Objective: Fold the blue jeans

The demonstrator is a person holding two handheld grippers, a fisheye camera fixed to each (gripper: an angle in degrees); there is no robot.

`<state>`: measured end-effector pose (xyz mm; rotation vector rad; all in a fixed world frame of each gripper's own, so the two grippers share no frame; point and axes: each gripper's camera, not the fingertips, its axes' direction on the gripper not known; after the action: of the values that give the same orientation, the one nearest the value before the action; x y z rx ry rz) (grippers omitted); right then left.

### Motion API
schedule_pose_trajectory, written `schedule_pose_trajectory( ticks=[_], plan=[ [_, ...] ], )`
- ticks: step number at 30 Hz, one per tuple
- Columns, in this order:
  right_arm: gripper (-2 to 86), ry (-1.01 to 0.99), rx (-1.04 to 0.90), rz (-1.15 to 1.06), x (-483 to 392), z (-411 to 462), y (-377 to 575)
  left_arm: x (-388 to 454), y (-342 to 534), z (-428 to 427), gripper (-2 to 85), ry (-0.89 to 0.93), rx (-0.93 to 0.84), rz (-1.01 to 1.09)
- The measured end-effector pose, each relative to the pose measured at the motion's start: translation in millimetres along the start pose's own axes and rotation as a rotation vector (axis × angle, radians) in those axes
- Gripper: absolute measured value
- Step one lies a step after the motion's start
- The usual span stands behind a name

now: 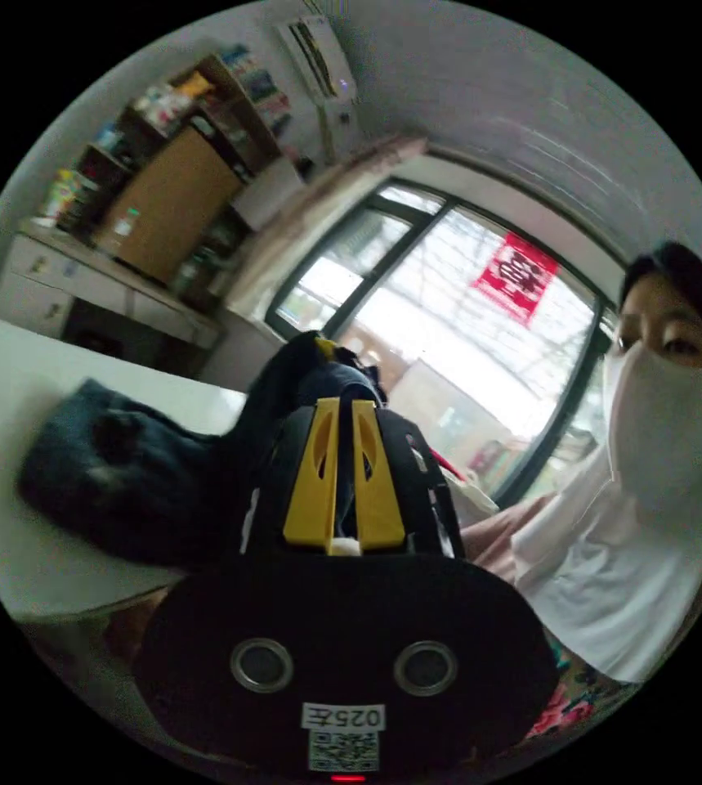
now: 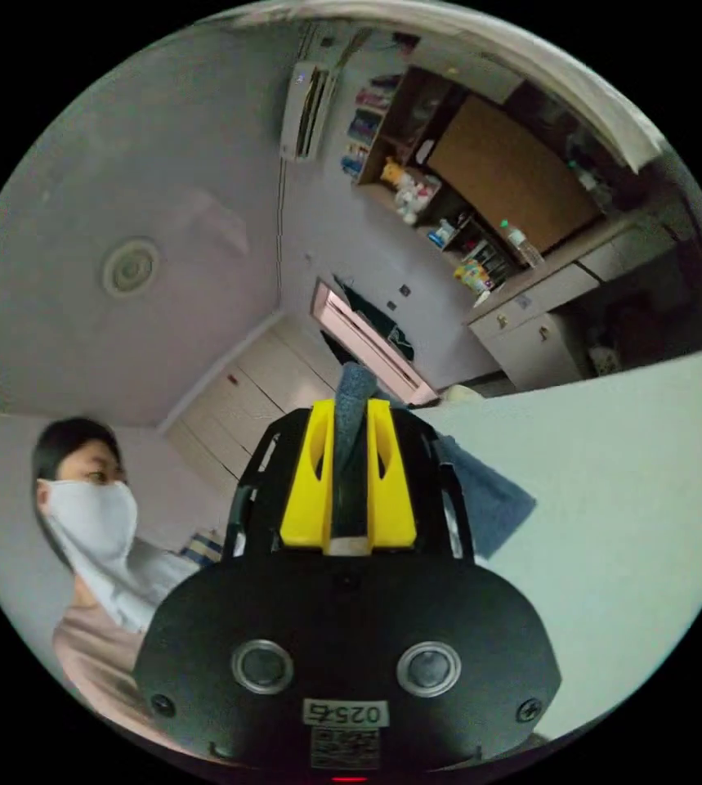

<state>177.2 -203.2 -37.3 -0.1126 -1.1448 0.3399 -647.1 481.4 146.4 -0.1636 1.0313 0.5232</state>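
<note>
At 6 o'clock in each view, yellow jaws pinch denim.
Left gripper (image 1: 344,417) jaws near-closed on a dark fold of the blue jeans (image 1: 122,482), which trail to 9 o'clock and lie bunched on the white table (image 1: 7,392). Right gripper (image 2: 351,433) jaws clamp a blue denim edge sticking up at 12 o'clock; more cloth hangs toward 3 o'clock beside the table. Masked person (image 1: 612,523) at 3 o'clock in left gripper view, window (image 1: 449,327) behind.

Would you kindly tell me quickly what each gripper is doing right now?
Left gripper: closed on the dark blue denim jeans.
Right gripper: closed on a fold of the same jeans.
</note>
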Motion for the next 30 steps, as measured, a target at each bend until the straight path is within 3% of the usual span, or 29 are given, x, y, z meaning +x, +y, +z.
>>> schedule_pose_trajectory(
  ticks=[3,5,8,11,13,16,22,26,30],
  plan=[
    [7.5,0.185,-0.194,-0.102,3,121,-29,-51,-10,-49,-1.6,-0.270,0.077,-0.167],
    [8.1,0.310,-0.408,-0.078,36,214,-29,-95,-11,-59,-1.6,-0.481,0.036,-0.308],
    [9.2,0.401,-0.607,-0.002,81,278,-12,-132,-4,-59,-1.6,-0.540,-0.018,-0.424],
    [10.8,0.240,-0.460,0.033,82,250,-14,-137,-5,-69,-1.5,-0.564,0.044,-0.445],
    [11.6,0.212,-0.354,0.020,73,220,-20,-134,-12,-78,-1.4,-0.667,0.073,-0.448],
    [13.4,0.252,-0.272,-0.064,51,172,-29,-115,-24,-91,-0.3,-0.679,0.074,-0.441],
    [17.8,0.346,-0.561,-0.122,70,150,-13,-84,-16,-49,4.6,-0.416,-0.073,-0.462],
    [11.6,0.232,-0.758,-0.060,100,154,20,-111,-29,0,4.1,-0.496,-0.229,-0.475],
    [5.4,0.288,-0.732,-0.026,84,124,46,-133,-64,7,0.1,-0.530,-0.198,-0.430]
  ],
)
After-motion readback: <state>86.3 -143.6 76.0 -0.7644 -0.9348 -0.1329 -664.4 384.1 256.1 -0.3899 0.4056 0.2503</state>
